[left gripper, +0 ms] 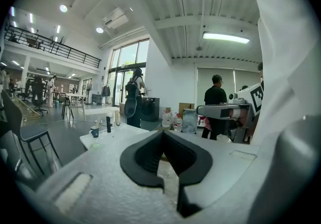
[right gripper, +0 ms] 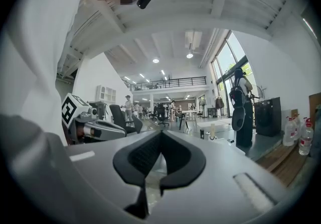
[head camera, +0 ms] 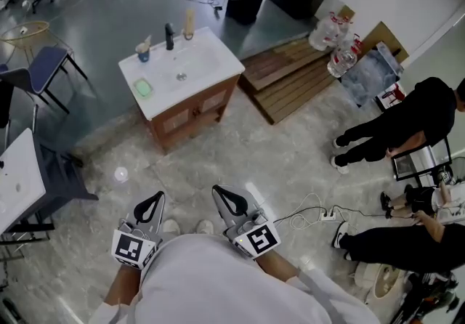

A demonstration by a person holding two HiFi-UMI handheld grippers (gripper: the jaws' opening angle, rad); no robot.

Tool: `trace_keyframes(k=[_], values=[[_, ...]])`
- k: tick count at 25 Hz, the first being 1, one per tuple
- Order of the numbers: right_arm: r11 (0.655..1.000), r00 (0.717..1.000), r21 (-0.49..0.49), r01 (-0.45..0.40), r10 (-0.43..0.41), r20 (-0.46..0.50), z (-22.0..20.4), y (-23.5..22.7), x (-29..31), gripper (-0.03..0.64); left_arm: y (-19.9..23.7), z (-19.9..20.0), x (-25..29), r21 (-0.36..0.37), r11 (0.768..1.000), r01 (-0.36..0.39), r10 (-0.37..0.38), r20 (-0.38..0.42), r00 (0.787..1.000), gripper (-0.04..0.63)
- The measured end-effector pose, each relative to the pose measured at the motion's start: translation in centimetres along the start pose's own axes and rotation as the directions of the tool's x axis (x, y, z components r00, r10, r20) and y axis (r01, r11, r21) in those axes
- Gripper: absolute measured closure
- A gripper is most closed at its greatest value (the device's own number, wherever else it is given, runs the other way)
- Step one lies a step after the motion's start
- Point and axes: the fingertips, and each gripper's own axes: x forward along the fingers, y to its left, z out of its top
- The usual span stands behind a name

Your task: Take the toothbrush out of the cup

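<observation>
The left gripper (head camera: 157, 197) and right gripper (head camera: 219, 192) sit clenched and empty by the person's waist (nothing within reach), as the toothbrush (head camera: 147, 41) stands in its blue cup (head camera: 142, 54) on the washstand (head camera: 211, 61) well ahead.

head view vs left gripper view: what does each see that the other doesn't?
Head view only: the wooden cabinet front and the pallet. Left gripper view only: the ceiling light, the mezzanine railing, the tall windows. Both: the cup with the toothbrush on the white sink top, the dark bottle, the right gripper.
</observation>
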Motion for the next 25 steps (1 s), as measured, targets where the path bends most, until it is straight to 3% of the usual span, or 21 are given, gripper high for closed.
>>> trace_keyframes(k=[6, 13, 19, 25], values=[[1.0, 1.0, 0.022, -0.019, 0.019, 0.001, -0.4, -0.9, -0.9, 0.618, -0.8, -0.2, 1.1, -0.002, 1.0, -0.014, 0.014, 0.03, 0.999, 0.595], [0.998, 0.998, 0.021, -0.063, 0.063, -0.019, -1.8, -1.3, -0.7, 0.618, -0.7, 0.7, 1.6, 0.024, 0.998, -0.064, 0.064, 0.003, 0.998, 0.594], [0.998, 0.998, 0.024, -0.055, 0.056, -0.033, -1.9, -2.5, 2.0, 0.618, 2.0, 0.3, 3.3, -0.003, 0.998, -0.062, 0.062, 0.046, 0.997, 0.594], [1.0, 0.999, 0.014, -0.027, 0.027, -0.026, -0.7, -3.9, 6.9, 0.618, 6.3, 1.6, 6.1, 0.006, 1.0, -0.01, 0.01, 0.041, 0.999, 0.594]])
